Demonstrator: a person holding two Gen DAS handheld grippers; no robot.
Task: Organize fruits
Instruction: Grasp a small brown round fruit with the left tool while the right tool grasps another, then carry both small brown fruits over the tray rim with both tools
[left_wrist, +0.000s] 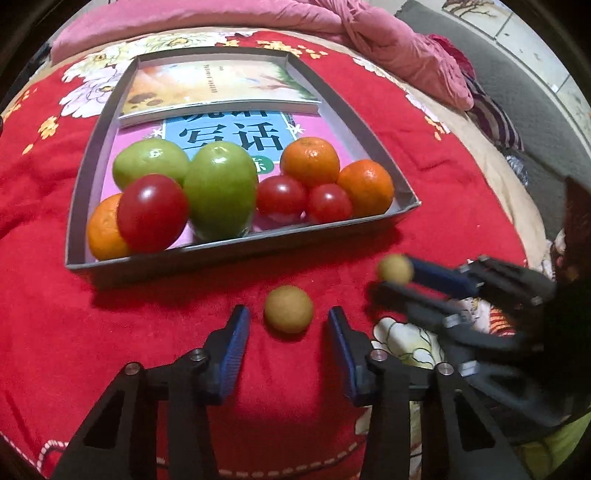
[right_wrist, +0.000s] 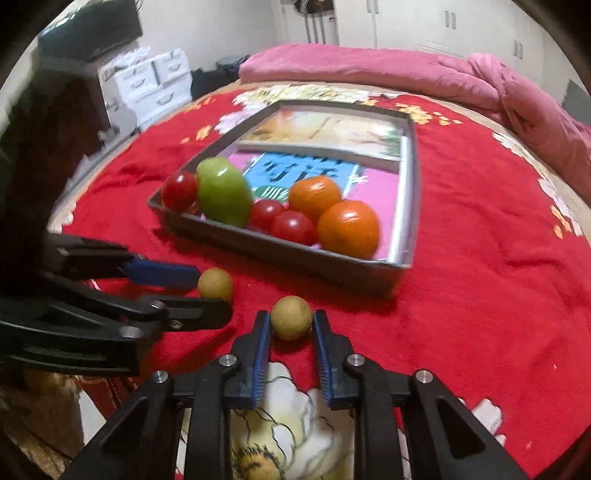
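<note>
**Grippers on the last two loose fruits**

Left gripper (left_wrist: 288, 312) and right gripper (right_wrist: 291, 314) each work a small fruit at the bottom of their own view, so the sorting looks close to finished.

The red blanket (left_wrist: 443, 184) fills most of both frames. In the left wrist view the tray (left_wrist: 236, 247) sits at upper centre on it. Two books (left_wrist: 221, 85) lie flat in its far half.

The near half of the tray already holds eight fruits, bunched together:
- two apples (left_wrist: 221, 192), green, left of centre
- three oranges (left_wrist: 365, 188), two at the right end and one in the lower left corner
- three tomatoes (left_wrist: 153, 214), one large at the left and two smaller between the apples and oranges

Only two pieces are outside the tray, both on the blanket side of its front wall:
- The tan fruit (right_wrist: 291, 317) is pinched between the right gripper's blue pads. In the left wrist view it shows at the jaw tips at centre right.
- The other tan fruit (left_wrist: 289, 309) rests on the blanket between the left gripper's jaws. They stand narrow, but a gap shows on each side, so it is not gripped.

What is left, as I judge it, is to carry both over the front wall into the tray.
</note>
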